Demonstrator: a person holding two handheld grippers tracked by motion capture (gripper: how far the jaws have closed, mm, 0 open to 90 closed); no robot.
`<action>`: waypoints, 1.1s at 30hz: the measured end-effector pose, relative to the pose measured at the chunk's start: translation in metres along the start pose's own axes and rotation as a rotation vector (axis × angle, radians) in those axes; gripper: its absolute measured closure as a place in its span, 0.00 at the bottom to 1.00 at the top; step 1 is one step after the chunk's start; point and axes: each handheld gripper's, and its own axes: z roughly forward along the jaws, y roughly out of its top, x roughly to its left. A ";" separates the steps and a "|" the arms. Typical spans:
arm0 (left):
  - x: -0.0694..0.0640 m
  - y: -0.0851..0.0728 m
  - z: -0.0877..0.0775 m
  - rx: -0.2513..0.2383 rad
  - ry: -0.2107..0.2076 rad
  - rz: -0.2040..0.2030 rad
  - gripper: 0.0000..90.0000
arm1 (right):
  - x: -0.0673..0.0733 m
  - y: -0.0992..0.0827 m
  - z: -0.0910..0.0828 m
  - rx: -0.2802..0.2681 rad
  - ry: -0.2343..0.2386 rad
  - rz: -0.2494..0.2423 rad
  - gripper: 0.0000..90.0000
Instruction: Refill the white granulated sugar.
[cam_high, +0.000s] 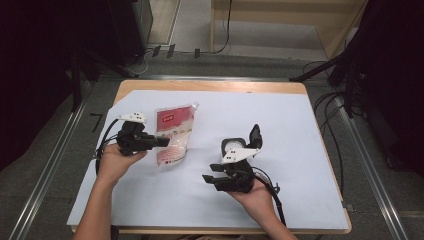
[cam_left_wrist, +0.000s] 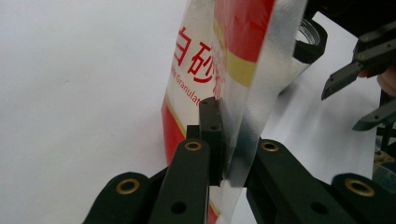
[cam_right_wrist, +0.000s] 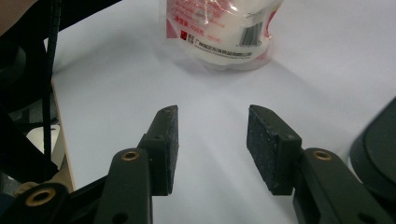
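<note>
A red, white and clear sugar pouch (cam_high: 174, 134) lies on the white sheet (cam_high: 280, 120), left of centre. My left gripper (cam_high: 162, 141) comes in from the left and is shut on the pouch's near left edge. In the left gripper view the pouch (cam_left_wrist: 219, 56) stands up between the jaws of that gripper (cam_left_wrist: 229, 140), pinched along its silvery seam. My right gripper (cam_high: 210, 173) rests at the centre right, pointing left, apart from the pouch. Its jaws (cam_right_wrist: 212, 135) stand open with only the bare sheet between them, and the pouch (cam_right_wrist: 219, 32) lies ahead.
A dark round container (cam_high: 232, 146) with a raised black lid (cam_high: 255, 135) stands just behind the right gripper; the container (cam_left_wrist: 308, 39) sits beyond the pouch in the left gripper view. The wooden table edge (cam_high: 210, 86) borders the sheet. Cables lie on the floor around the table.
</note>
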 end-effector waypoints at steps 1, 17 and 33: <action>0.000 -0.001 -0.001 0.008 -0.008 -0.002 0.98 | -0.001 0.000 -0.001 0.000 0.001 0.002 0.60; 0.006 -0.018 -0.015 -0.056 -0.043 -0.055 0.80 | -0.010 0.001 -0.003 -0.002 -0.006 0.009 0.61; 0.001 -0.022 -0.028 -0.034 0.033 -0.057 0.61 | -0.019 0.006 -0.010 0.009 -0.002 0.028 0.73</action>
